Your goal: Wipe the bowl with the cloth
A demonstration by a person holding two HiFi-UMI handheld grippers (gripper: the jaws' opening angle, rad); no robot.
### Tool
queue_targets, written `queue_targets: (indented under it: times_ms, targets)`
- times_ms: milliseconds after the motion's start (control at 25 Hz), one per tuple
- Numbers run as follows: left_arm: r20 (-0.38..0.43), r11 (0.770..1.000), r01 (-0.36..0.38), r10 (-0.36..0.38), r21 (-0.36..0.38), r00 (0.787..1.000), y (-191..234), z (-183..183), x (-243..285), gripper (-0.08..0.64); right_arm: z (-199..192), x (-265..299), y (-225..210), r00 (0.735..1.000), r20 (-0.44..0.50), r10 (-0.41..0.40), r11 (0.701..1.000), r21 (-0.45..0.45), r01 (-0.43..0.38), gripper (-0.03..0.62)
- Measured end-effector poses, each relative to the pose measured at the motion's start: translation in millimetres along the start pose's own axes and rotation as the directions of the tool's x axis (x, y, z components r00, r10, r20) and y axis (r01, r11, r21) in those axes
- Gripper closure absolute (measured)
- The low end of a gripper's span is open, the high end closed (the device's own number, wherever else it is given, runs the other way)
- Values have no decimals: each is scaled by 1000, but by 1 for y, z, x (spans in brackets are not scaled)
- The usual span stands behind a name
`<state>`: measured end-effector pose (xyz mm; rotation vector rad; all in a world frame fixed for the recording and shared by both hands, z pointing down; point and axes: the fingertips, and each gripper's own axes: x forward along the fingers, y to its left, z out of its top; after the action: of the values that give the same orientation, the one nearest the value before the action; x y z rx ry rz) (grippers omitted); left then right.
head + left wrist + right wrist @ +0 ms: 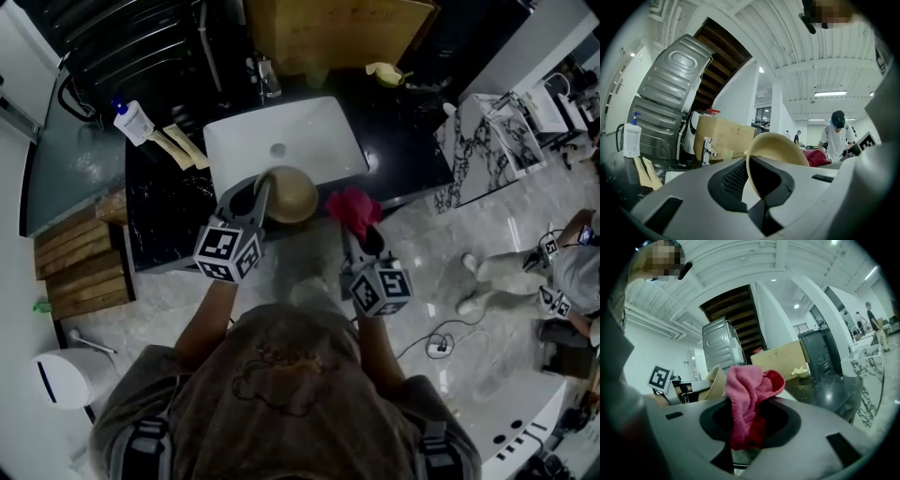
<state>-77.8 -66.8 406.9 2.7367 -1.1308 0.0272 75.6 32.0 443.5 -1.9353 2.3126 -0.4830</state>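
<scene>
Bowl [289, 194], pinched at its rim by the left gripper's [262, 190] closed fingers, hangs tilted over the white sink's [323, 127] near edge, the right gripper [360, 234] clutching the pink cloth [352, 210] just beside it, wiping seemingly yet to begin.

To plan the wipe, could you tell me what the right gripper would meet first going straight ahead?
Likely the near right rim of the white sink; the bowl sits left of that line. Depth unclear.
</scene>
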Motion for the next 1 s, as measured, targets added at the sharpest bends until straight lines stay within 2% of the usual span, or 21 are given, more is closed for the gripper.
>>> queue_targets:
  times_ms: [280,640,840,1000]
  targets:
    - [8,998,-63,63,10,998,7,14,56,543,25,47,-37,996,-30,88,996,-4,-88,474]
    - [-20,988,-154,155,21,988,15,7,100,543,43,87,-82,978,-76,196,980,-19,-198,474]
    - [-45,985,-171,171,13,984,22,1,109,543,48,109,-89,969,-91,230,972,-20,-233,474]
    - [-63,986,-163,165,35,984,33,0,114,543,50,130,-84,962,-101,253,966,-22,-256,474]
